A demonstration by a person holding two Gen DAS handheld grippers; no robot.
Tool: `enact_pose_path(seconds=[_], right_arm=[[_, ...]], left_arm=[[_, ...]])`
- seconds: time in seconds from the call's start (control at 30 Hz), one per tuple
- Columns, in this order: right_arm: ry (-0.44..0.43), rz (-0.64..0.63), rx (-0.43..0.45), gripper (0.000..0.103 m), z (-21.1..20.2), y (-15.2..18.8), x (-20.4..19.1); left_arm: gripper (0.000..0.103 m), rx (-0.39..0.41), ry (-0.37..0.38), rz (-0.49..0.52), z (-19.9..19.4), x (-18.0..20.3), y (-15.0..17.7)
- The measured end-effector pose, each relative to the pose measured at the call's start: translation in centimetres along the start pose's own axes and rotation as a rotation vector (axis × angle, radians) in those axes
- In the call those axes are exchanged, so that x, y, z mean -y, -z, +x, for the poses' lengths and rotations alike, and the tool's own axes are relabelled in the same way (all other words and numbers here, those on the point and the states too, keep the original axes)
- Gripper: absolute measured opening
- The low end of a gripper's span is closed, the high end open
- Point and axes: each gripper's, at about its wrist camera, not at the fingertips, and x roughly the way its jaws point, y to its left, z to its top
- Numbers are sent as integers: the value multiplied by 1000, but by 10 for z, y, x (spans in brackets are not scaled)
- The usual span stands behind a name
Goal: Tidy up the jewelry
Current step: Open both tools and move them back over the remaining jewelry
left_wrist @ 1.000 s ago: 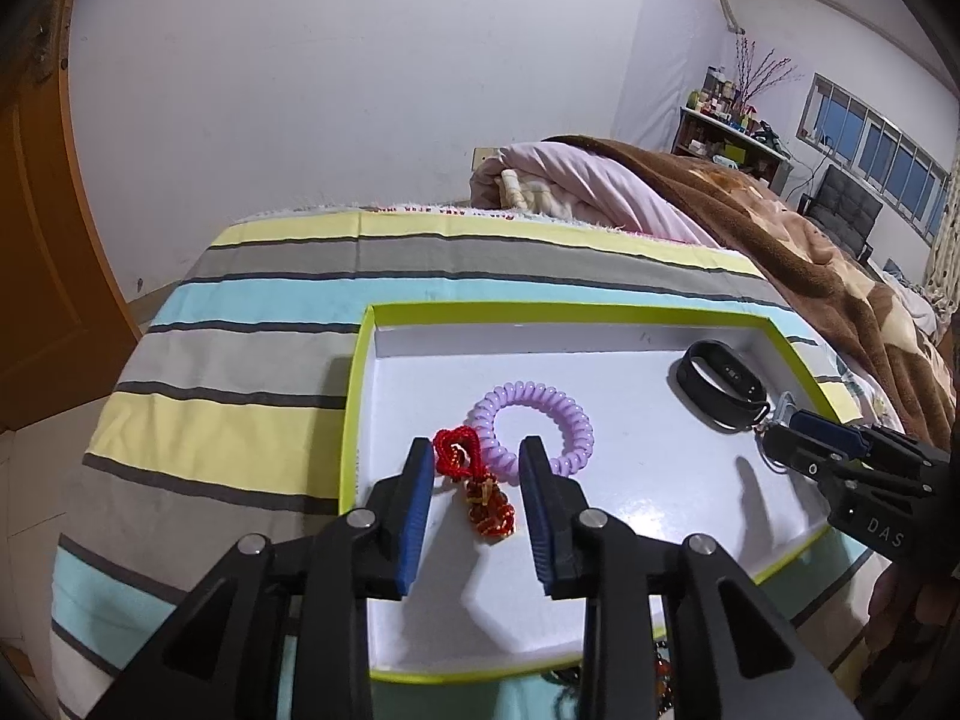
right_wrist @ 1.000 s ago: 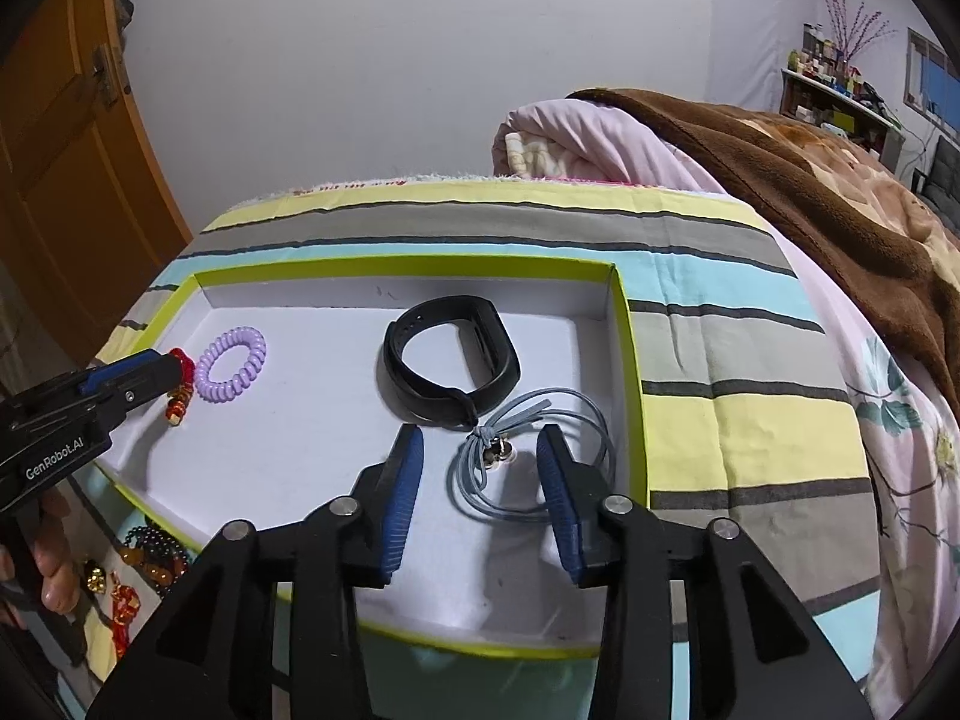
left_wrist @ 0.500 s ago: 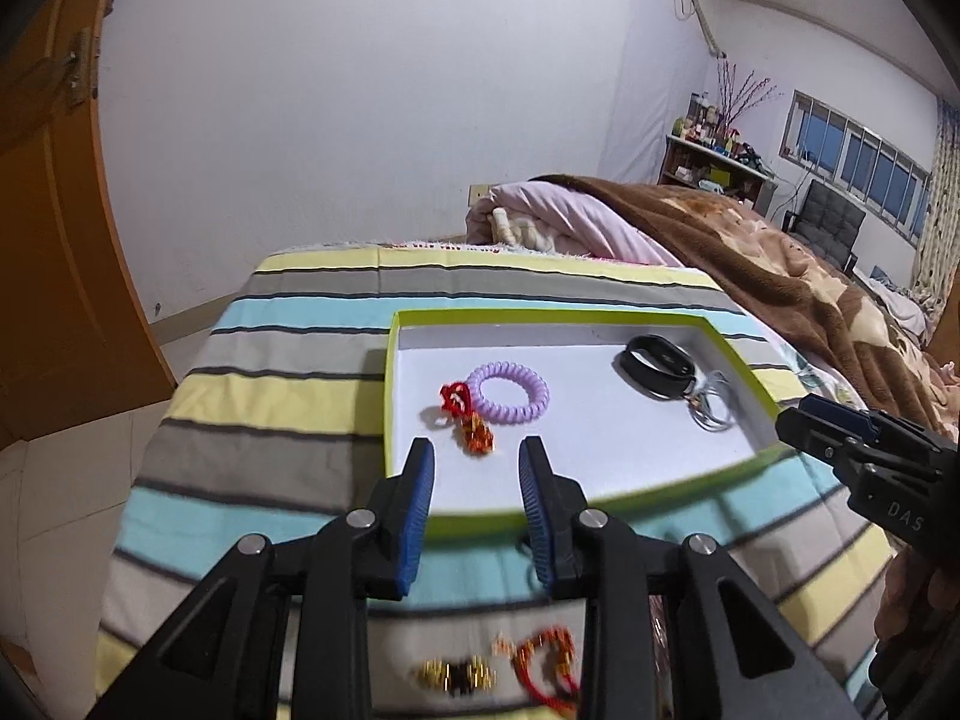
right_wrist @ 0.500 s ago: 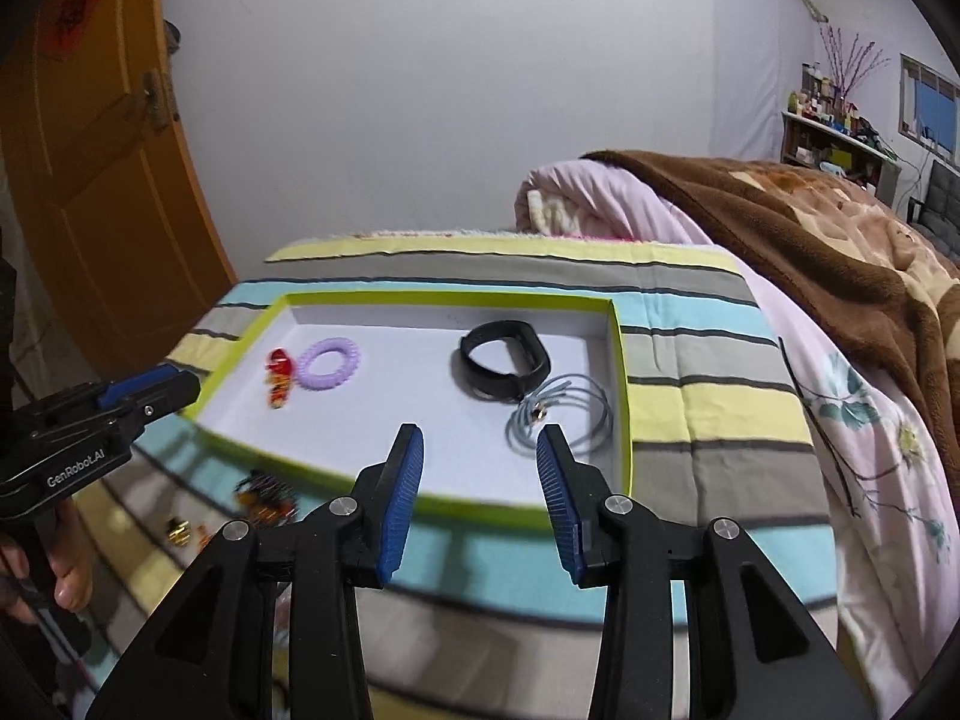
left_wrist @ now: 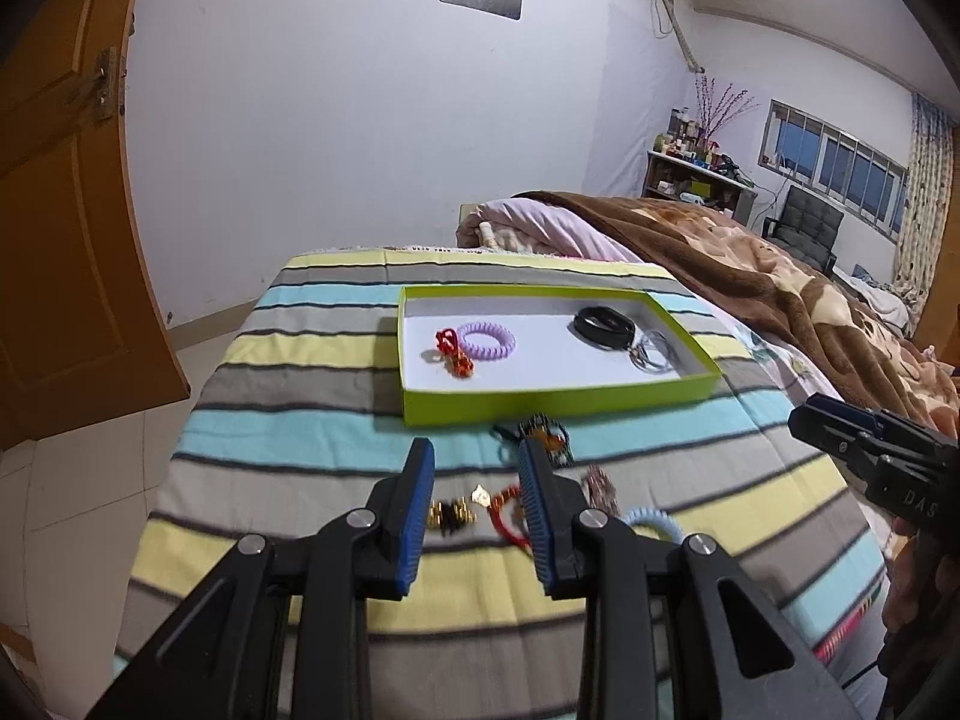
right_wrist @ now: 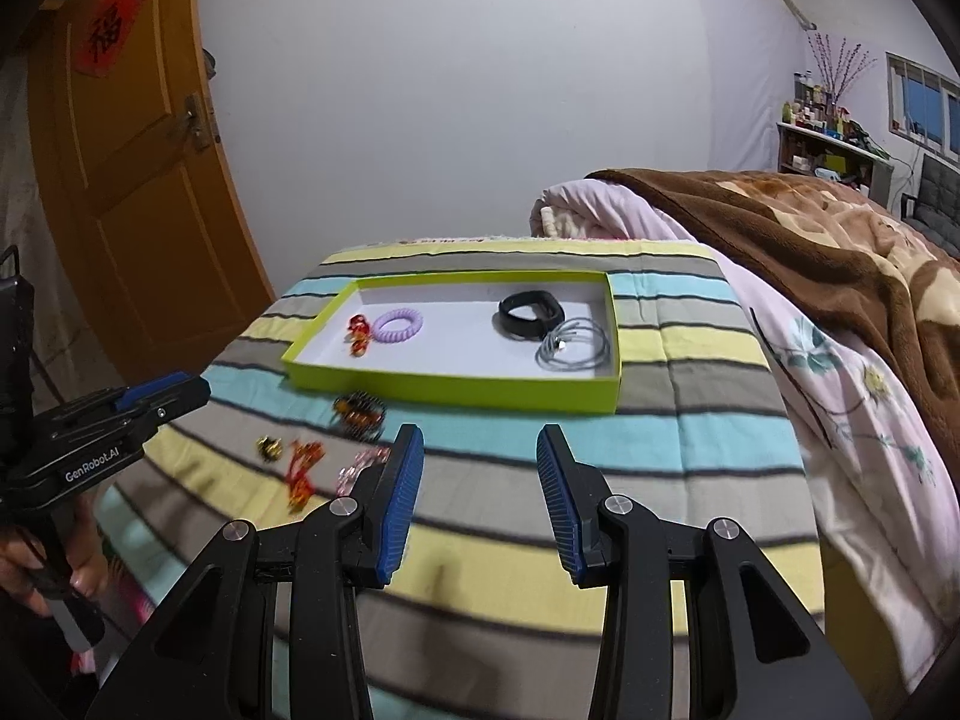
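Observation:
A lime-green tray (left_wrist: 558,405) with a white floor lies on the striped blanket. It holds a red charm (left_wrist: 453,354), a purple coil bracelet (left_wrist: 486,339), a black band (left_wrist: 603,327) and a grey cord (left_wrist: 654,354). In front of it, loose on the blanket, lie a dark beaded bracelet (left_wrist: 549,435), a gold-black piece (left_wrist: 450,516), a red cord (left_wrist: 504,510), pink beads (left_wrist: 600,489) and a blue coil (left_wrist: 651,522). My left gripper (left_wrist: 477,456) hovers open and empty above these loose pieces. My right gripper (right_wrist: 480,441) hangs open and empty over bare blanket, short of the tray (right_wrist: 456,387).
A brown blanket (right_wrist: 810,228) and a pink quilt (right_wrist: 606,204) are piled to the right of the tray. An orange door (right_wrist: 138,168) stands at the left, and tiled floor (left_wrist: 78,480) lies past the bed's left edge. A hand (right_wrist: 36,564) holds the left gripper's handle.
Both grippers have pulled back from over the tray and risen, so the tray looks smaller and farther. The loose jewelry in front of the tray has come into view. Jaw widths are unchanged.

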Motion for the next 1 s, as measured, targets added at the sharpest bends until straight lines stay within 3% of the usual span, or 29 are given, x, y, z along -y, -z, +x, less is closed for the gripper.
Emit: enact_pose_path(seconds=[0.47,1.0], right_arm=[[-26,-26,25,40,-38,30,-18],[-50,-28,-37,40,-24,49,-20]], left_arm=[[31,18,7,-5,-37,2,30],[31,-11,5,-43,-36,-6,49]])
